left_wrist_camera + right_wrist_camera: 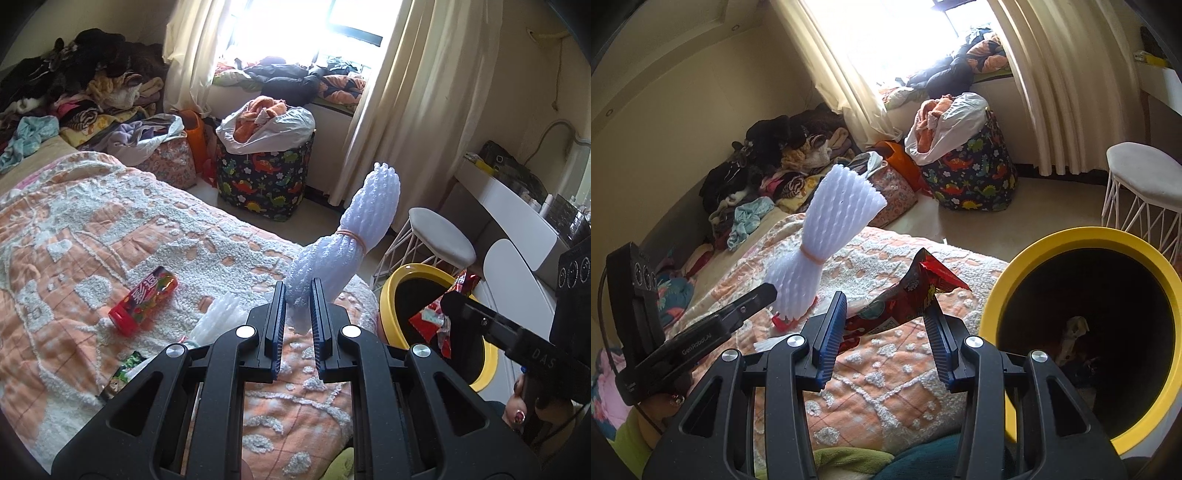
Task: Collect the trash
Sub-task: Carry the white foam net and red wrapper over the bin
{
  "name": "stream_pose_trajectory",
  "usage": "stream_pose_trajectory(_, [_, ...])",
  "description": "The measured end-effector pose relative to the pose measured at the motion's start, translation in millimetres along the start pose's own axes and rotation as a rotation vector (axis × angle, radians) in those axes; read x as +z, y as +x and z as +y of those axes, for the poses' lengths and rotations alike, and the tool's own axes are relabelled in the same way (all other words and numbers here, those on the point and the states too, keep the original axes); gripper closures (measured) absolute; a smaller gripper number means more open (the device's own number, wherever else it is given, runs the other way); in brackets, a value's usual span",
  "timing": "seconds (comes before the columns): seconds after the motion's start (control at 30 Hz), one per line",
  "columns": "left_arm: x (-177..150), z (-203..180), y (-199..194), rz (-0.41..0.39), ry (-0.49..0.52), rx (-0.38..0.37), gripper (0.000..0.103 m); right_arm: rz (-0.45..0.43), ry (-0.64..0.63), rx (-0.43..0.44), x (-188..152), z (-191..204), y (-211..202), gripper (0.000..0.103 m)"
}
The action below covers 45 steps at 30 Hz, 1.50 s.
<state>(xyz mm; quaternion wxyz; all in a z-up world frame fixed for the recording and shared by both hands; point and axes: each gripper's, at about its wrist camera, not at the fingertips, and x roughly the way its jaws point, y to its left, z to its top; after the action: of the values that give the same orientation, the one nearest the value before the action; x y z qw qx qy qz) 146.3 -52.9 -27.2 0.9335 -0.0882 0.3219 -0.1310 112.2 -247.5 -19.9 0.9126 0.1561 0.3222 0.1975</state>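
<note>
My left gripper (299,295) is shut on the lower end of a white foam net bundle (354,229) tied with a rubber band. The bundle sticks up above the bed; the right wrist view also shows the bundle (827,236). My right gripper (886,306) is shut on a crumpled red snack wrapper (908,295), held over the bed edge beside the yellow-rimmed bin (1071,236). From the left wrist view that wrapper (436,317) hangs over the bin (391,295). A red candy pack (144,301), a green wrapper (123,373) and a white foam piece (218,321) lie on the bedspread.
A white wire-legged stool (439,240) stands behind the bin. A dinosaur-print hamper (266,181) full of laundry sits by the curtains. Clothes are piled (74,92) at the far end of the bed. A white desk (517,206) runs along the right wall.
</note>
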Motion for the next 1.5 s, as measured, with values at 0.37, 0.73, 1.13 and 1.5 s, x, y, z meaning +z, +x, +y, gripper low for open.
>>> stream_pose_trajectory(0.37, [-3.9,-16.5,4.1,0.014,0.035,-0.013,0.095,-0.039,0.048,-0.037,5.3,-24.5,-13.6,0.062])
stream_pose_trajectory(0.73, [-7.0,-32.2,12.1,0.035,0.077,-0.025,0.095,-0.081,0.095,-0.083,12.0,-53.0,-28.9,0.062])
stream_pose_trajectory(1.13, [-13.9,-56.9,25.0,0.074,0.13,-0.045,0.095,-0.111,0.14,-0.152,17.4,-85.1,-39.3,0.062])
stream_pose_trajectory(1.5, [-26.9,-85.7,42.9,0.13,0.182,-0.071,0.094,-0.125,0.183,-0.221,14.9,-116.0,-47.3,0.062])
